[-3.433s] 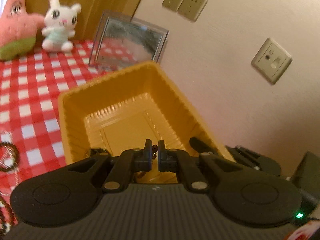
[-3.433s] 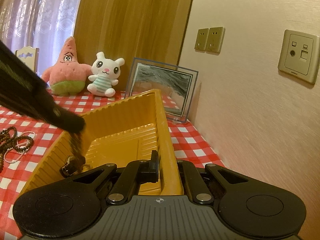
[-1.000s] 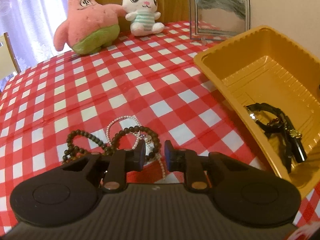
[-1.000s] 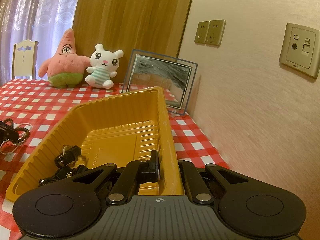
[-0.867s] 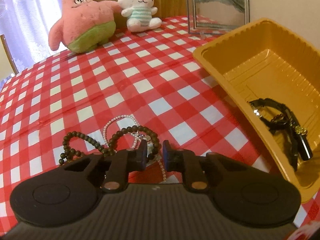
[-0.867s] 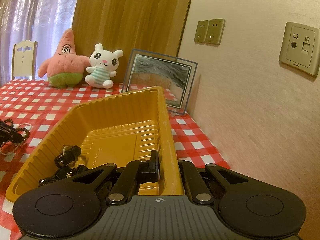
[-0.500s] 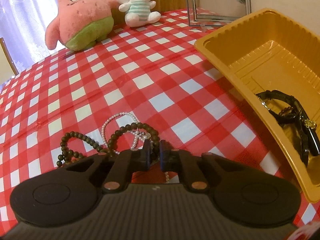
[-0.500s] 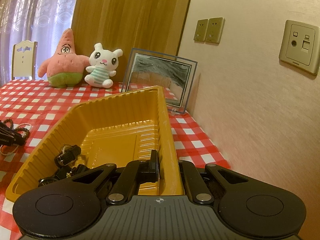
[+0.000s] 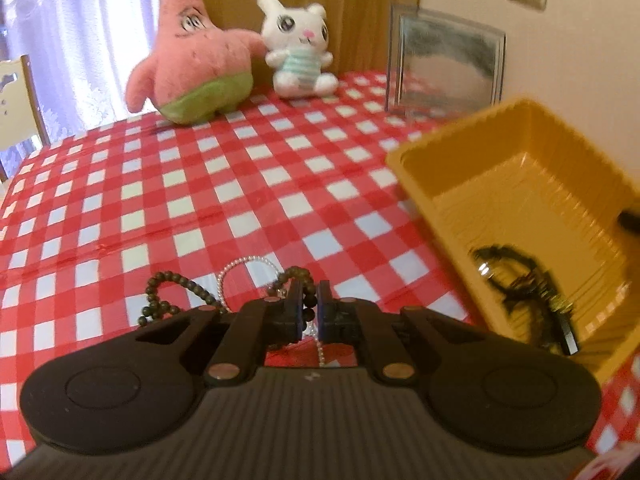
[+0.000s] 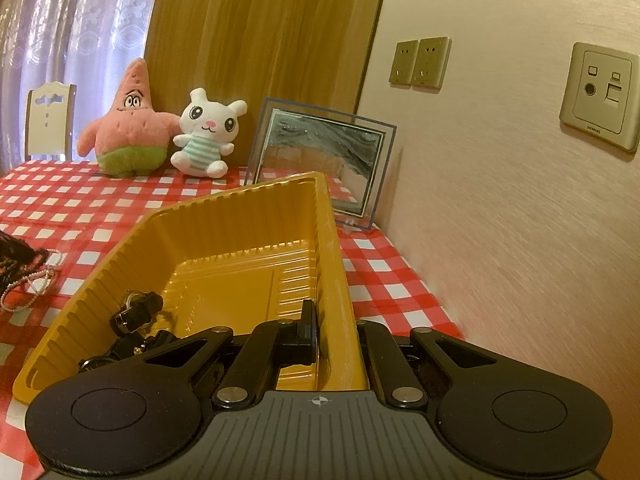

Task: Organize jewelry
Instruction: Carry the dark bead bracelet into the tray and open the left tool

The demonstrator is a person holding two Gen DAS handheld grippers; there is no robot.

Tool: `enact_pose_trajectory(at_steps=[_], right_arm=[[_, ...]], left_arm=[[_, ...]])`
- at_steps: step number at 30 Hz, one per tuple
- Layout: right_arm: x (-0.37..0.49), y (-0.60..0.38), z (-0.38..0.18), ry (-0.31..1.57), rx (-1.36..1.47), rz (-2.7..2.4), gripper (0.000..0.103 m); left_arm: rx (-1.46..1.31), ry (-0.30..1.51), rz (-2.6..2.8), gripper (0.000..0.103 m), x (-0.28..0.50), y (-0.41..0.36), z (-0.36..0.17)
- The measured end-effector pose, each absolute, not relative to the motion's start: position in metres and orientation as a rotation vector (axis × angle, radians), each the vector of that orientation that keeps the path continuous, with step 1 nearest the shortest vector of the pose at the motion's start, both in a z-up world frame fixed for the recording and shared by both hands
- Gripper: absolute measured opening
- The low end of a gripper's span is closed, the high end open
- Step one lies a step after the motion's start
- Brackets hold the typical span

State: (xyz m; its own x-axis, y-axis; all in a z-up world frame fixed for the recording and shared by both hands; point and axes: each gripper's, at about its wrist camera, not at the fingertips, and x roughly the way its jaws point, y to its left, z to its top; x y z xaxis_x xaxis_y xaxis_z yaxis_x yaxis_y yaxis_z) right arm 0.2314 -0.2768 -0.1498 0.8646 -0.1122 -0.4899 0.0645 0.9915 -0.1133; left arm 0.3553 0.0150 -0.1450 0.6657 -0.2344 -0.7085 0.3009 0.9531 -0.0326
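My left gripper [image 9: 309,292] is shut on a dark bead bracelet [image 9: 301,274]; a second dark bead strand [image 9: 168,288] and a thin pearl chain [image 9: 240,263] trail beside it over the red checked cloth. The yellow tray [image 9: 520,152] lies to the right and holds a black watch and dark jewelry [image 9: 524,280]. In the right wrist view, my right gripper [image 10: 332,320] is shut on the near right wall of the yellow tray [image 10: 256,216]. The black watch [image 10: 136,312] lies in the tray's near left corner. The beads and pearls [image 10: 28,272] hang at the far left.
A pink star plush [image 9: 192,60], a white bunny plush [image 9: 300,48] and a glass picture frame [image 9: 444,60] stand at the back of the table. A wall with sockets [image 10: 420,62] runs close along the right. A white chair [image 10: 48,120] stands at the far left.
My left gripper has closed on the dark bead bracelet and lifted it a little off the cloth. The right gripper has kept its hold on the tray wall.
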Motion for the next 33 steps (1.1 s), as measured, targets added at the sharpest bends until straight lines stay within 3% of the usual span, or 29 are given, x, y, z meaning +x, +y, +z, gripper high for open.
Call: enact_pose_trajectory(at_steps=[19,33], right_arm=[[0.235,-0.275,-0.149,0.513,-0.095,-0.089,0.004],[0.234,-0.274,-0.148,0.510,-0.094,-0.088,0.004]], left_arm=[[-0.043,0.727,-0.369,0.005,0.321,0.017,-0.086],[-0.043,0.688,-0.543,0.005,0.328,-0.045,-0.076]])
